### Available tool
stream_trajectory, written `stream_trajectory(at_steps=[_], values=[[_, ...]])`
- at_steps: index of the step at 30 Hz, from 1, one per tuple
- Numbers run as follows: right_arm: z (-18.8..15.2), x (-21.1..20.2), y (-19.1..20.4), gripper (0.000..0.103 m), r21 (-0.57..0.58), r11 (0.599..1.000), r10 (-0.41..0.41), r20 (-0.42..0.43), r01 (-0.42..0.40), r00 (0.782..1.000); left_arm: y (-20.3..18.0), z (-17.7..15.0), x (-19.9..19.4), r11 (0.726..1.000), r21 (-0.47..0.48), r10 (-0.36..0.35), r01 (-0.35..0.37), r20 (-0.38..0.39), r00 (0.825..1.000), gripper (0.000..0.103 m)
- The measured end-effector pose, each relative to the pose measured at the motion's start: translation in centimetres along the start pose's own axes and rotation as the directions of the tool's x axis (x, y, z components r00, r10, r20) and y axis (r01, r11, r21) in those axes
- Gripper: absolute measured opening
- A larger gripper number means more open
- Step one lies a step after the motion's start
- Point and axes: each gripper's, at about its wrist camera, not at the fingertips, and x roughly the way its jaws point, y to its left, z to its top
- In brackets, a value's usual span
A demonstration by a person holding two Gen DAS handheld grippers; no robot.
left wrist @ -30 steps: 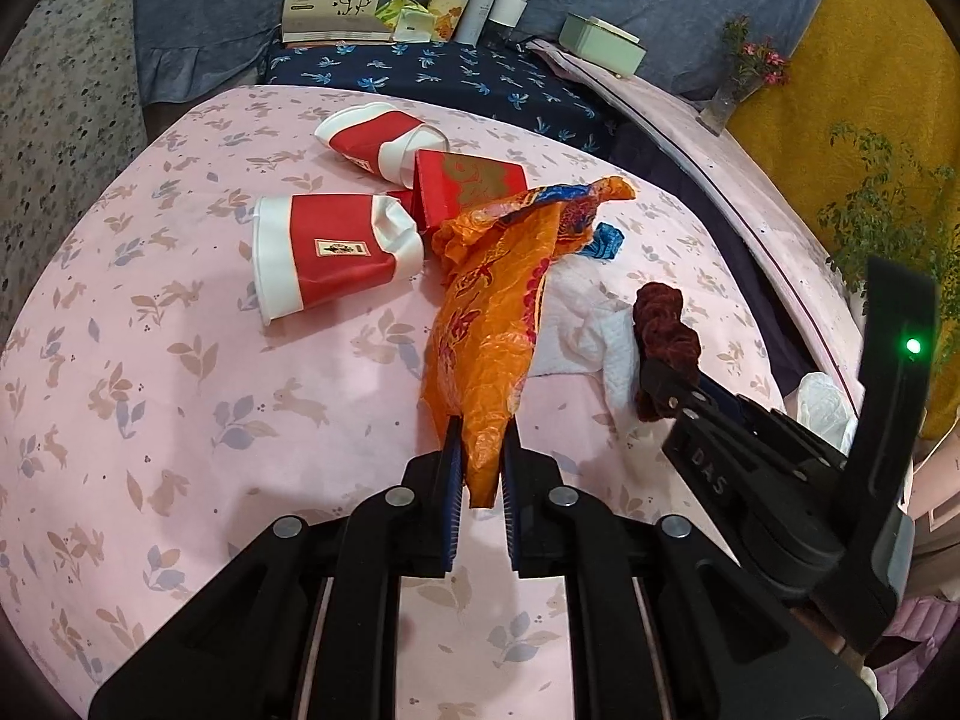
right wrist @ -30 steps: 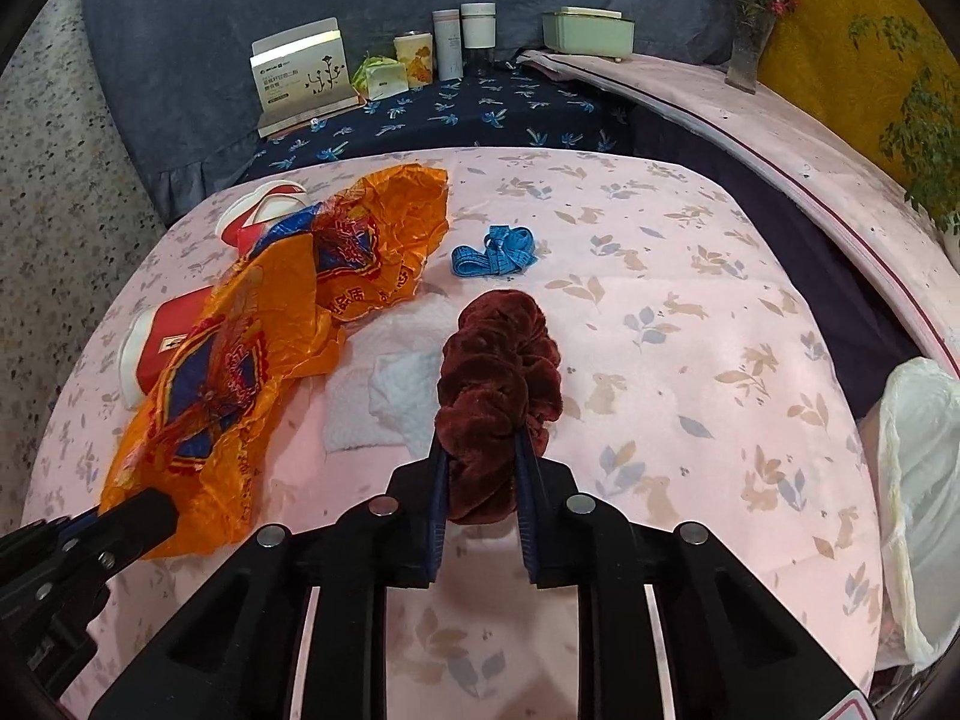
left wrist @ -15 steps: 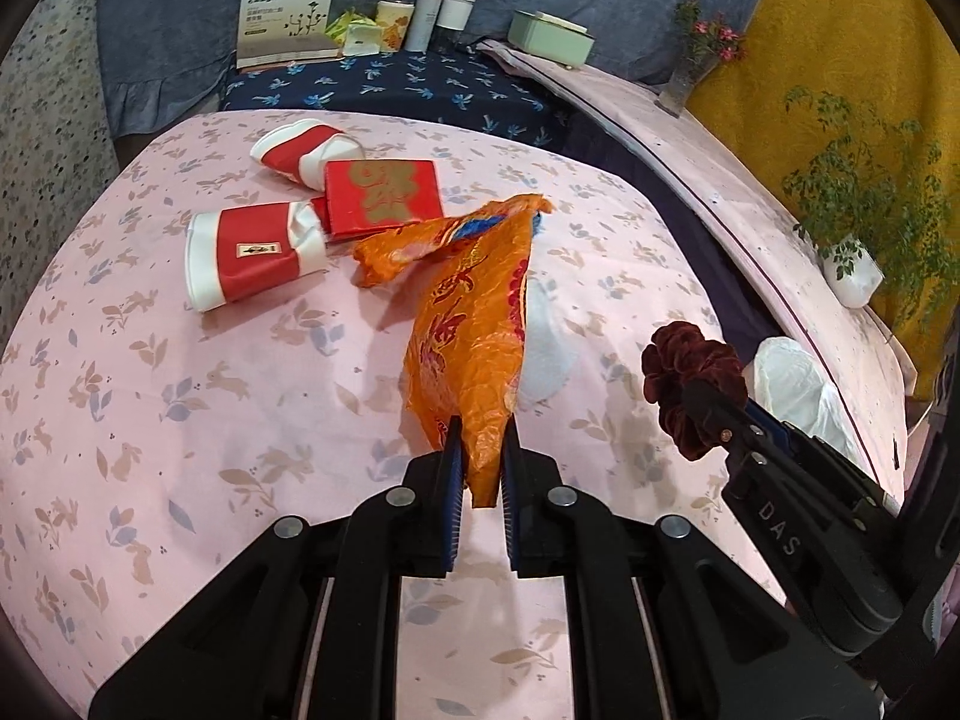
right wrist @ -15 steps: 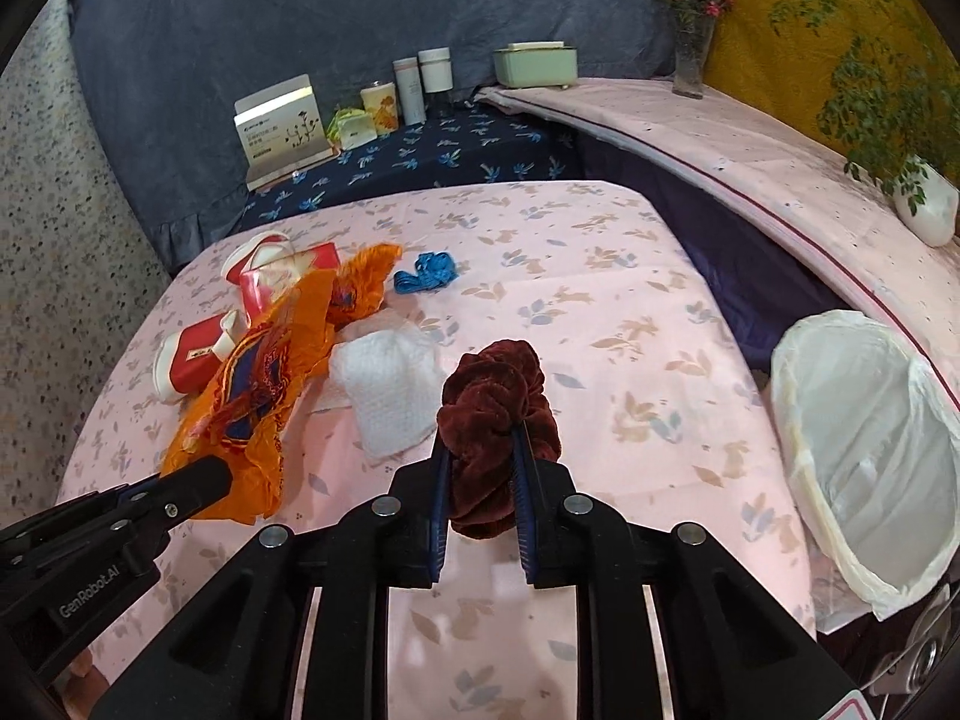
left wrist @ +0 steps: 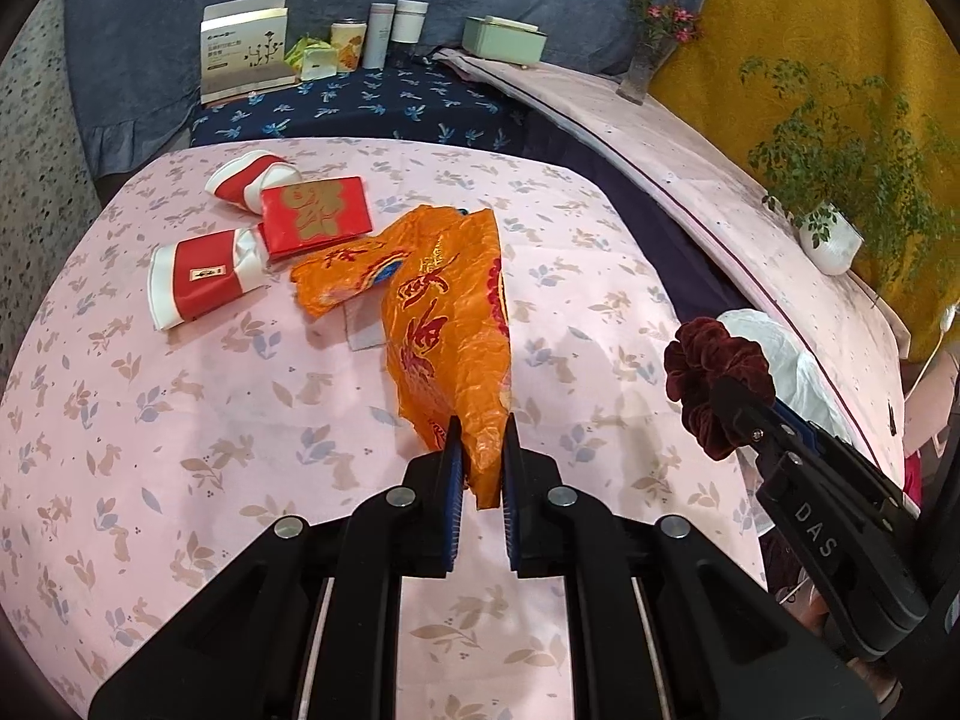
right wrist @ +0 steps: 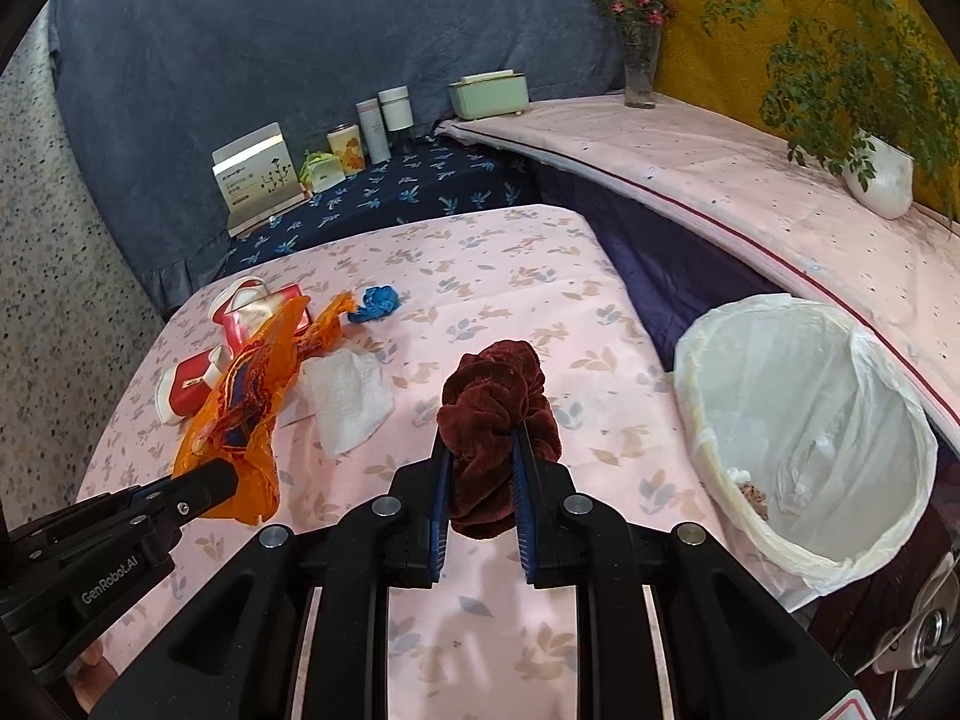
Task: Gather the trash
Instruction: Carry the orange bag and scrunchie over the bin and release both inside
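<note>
My left gripper [left wrist: 478, 432] is shut on the near end of an orange plastic bag [left wrist: 447, 312] with red and gold print, which hangs lifted over the pink bed. In the right wrist view that orange bag [right wrist: 246, 396] dangles at the left from the left gripper [right wrist: 216, 483]. My right gripper [right wrist: 480, 450] is shut on a dark red velvet scrunchie [right wrist: 495, 384], seen as the scrunchie [left wrist: 711, 378] at the right of the left wrist view. A bin with a white liner [right wrist: 804, 420] stands beside the bed at the right, a few scraps at its bottom.
On the pink sheet [left wrist: 180, 420] lie two red-and-white cups [left wrist: 201, 279], a red packet [left wrist: 315, 216], a white tissue [right wrist: 348, 396] and a blue crumpled scrap [right wrist: 378, 300]. Boxes and jars [right wrist: 372, 132] stand at the back; a potted plant [right wrist: 876, 174] on the right ledge.
Both grippers have lifted and drawn back toward the right with their loads. The orange bag has come off the sheet, and the lined bin has come into full view at the right.
</note>
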Motion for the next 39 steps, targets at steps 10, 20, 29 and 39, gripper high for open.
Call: stream_trajectory(at_steps=[10,20,29,39], values=[[-0.5,-1.8,-3.0,0.017,0.045,0.999,-0.023,0.03,0.022,0.999,-2.6,-0.4,0.8,0.998,0.05,-0.022,0.022,-0.012,1.0,0.011],[-0.3,-3.8,-7.9,0.017,0.126,0.991,-0.052,0.077,0.042,0.996,-6.0,-0.1,1.1,0.988,0.087,-0.131,0.132,-0.017,0.991,0.009],[-0.5,-4.9,-12.3,0.017,0.188,0.979,-0.096,0.096,0.076,0.991,-9.5,0.6,1.5,0.971,0.119,-0.205,0.207,-0.027,0.978,0.009],[-1.1,-4.7,-17.4,0.017,0.26,0.957,-0.153,0.075,0.129,0.985,-15.6,0.7,3.6,0.948,0.203,-0.233,0.246,-0.086,0.969,0.009]])
